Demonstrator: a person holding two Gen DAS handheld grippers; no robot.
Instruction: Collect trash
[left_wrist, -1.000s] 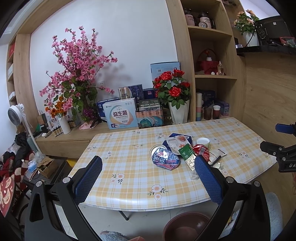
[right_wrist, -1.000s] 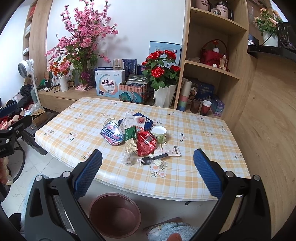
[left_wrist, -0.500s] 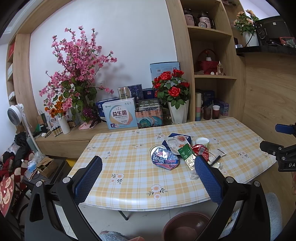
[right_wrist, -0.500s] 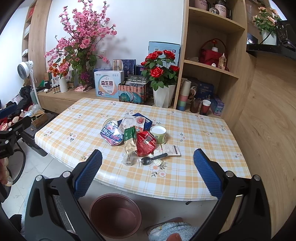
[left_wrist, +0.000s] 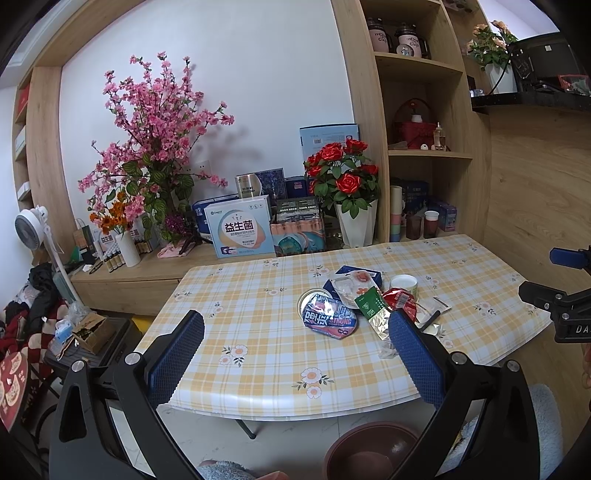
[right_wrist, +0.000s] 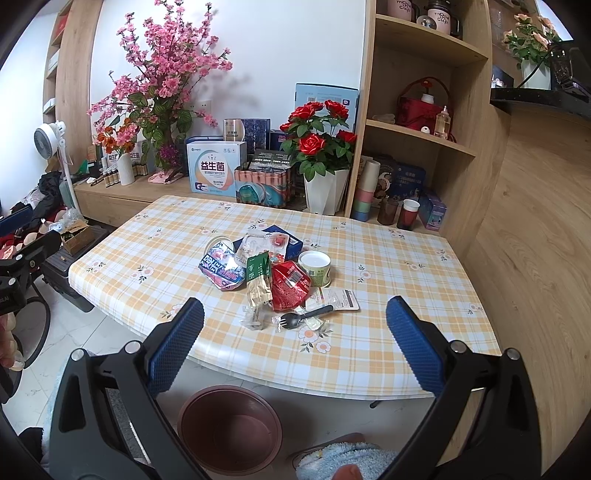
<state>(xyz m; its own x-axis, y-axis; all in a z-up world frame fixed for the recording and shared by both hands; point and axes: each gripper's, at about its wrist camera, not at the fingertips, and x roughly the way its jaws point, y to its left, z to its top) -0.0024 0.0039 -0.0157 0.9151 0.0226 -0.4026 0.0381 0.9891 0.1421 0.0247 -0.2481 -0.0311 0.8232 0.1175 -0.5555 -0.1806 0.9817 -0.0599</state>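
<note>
Hovering short of the worktop, both hand-held grippers are spread wide and carry nothing: the left hand-held gripper and the right hand-held gripper each show their blue pads well apart with only air between them. All the trash lies in one loose heap near the middle of the worktop, ahead of and below both tools: a blue wrapper, a green packet, a red bag, a small cup, and, closest to the near edge, a dark fork among clear scraps. From the right wrist view the heap sits almost dead ahead, centred between the fingers; from the left wrist view it lies off to the right, partly behind that tool's right finger. The right one therefore looks better lined up. The fork's long axis runs roughly left to right, tilted up toward the right, so it lies about along the line between the right tool's fingers and would probably want a wrist turn first. A brown bin stands on the floor just under the near edge, below the right tool.
</note>
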